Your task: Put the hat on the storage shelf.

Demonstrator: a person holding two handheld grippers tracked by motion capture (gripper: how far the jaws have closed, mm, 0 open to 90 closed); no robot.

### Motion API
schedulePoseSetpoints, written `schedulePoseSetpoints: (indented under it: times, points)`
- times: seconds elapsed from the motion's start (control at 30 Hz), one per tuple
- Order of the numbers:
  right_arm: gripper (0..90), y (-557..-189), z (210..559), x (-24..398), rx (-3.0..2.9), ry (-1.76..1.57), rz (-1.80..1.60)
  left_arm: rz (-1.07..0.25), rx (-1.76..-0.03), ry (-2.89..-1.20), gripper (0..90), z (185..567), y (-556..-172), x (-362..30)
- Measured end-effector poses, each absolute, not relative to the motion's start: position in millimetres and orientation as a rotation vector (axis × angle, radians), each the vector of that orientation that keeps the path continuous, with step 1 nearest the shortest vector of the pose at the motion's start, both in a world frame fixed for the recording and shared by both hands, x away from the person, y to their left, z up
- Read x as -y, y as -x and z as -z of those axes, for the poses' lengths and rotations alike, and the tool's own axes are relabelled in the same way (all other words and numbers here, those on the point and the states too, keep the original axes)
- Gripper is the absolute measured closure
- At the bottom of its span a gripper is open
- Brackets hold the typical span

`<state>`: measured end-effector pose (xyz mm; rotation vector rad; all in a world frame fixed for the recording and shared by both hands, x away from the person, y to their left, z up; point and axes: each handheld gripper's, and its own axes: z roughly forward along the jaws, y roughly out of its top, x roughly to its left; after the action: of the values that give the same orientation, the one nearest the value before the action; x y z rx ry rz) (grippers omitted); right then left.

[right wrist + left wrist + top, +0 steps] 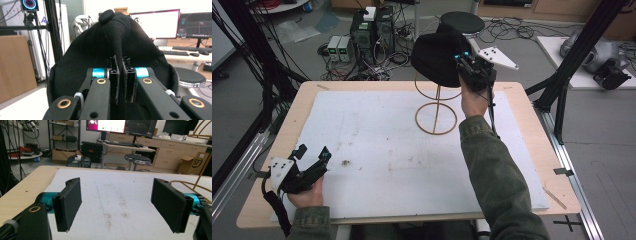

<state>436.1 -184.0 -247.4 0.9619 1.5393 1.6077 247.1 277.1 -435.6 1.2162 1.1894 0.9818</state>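
The black cap (436, 56), pinched by a fabric fold in the right gripper (469, 67) above the wire stand (437, 107), could snag and perhaps tip it; the left gripper (312, 159) rests with jaws apart.

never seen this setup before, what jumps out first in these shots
The black cap stands out first: the right gripper holds it pinched by a fold of cloth above the gold wire stand at the far side of the white mat. Next, the left gripper sits near the table's front left corner, jaws wide apart and holding nothing.
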Motion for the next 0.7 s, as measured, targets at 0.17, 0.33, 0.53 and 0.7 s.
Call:
schedulePoseSetpoints:
  times: [0.17, 0.33, 0.53, 0.7]
  points:
    - [87.2, -438, 257, 183, -1.557, -0.993, -1.584, -0.979, -1.191, -1.22, 24.7, 436, -247, -278]
    - [87.2, -438, 261, 182, -1.584, -1.004, -1.568, -0.976, -1.192, -1.217, 24.7, 436, -247, -278]
    - [87.0, -434, 263, 174, -1.629, -0.976, -1.508, -0.976, -1.194, -1.212, 24.7, 436, -247, -278]
    - [86.8, -433, 273, 178, -1.632, -1.006, -1.515, -0.975, -1.196, -1.215, 24.7, 436, -247, -279]
